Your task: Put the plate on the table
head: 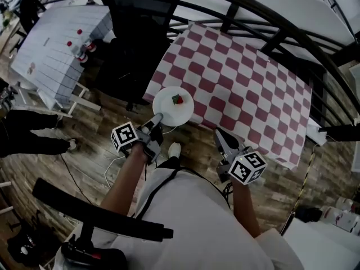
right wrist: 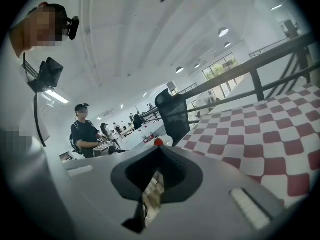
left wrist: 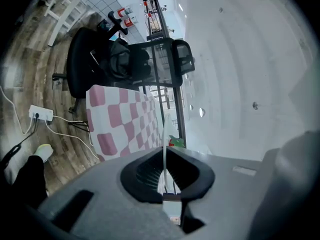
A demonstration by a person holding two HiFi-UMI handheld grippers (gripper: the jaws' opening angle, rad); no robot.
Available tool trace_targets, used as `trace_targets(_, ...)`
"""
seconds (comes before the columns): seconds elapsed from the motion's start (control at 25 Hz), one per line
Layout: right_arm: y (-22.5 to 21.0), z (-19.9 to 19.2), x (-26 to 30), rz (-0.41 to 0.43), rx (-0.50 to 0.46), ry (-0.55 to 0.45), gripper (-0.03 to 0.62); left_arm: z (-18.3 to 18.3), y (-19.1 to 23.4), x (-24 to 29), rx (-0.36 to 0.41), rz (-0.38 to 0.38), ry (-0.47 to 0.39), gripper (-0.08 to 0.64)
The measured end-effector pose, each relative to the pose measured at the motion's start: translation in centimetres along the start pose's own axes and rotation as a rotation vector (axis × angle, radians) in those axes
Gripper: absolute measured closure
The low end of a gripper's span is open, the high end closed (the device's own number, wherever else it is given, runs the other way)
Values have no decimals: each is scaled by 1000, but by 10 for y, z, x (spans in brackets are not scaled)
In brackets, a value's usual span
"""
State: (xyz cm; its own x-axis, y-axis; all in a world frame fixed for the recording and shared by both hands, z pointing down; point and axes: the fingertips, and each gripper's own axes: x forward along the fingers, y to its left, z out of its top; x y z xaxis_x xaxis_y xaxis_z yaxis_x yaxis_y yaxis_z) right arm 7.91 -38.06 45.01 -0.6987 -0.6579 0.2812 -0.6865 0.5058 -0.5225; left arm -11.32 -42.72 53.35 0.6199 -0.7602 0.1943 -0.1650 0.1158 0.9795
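The left gripper (head: pixel 157 119) is clamped on the near rim of the white plate (head: pixel 169 110); in the left gripper view its jaws pinch that thin rim edge-on, with nothing else between them; the right gripper (head: pixel 219 133) hangs to the side, well apart from the plate, jaws together and empty. The plate carries a strawberry (head: pixel 178 99) and sits at the near-left corner of the table (head: pixel 242 77), over the edge of the checked cloth; whether it already rests there cannot be told. I judge the carry is nearly over and the set-down not yet done; next, the plate needs bringing further in over the cloth, kept level so the strawberry does not roll, lowered flat, then released.
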Motion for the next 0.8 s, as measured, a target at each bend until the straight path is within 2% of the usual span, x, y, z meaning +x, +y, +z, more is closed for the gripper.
trace_targets(0.24, -12, 20, 39, -33, 8, -18, 584, 43, -5, 34, 21, -10, 46, 539)
trace_targets(0.48, -20, 22, 58, -62, 21, -3, 584, 63, 4, 54, 26, -7, 73, 540)
trace_targets(0.8, -31, 13, 81, -35, 32, 67, 584, 84, 32, 62, 4, 2, 22, 538)
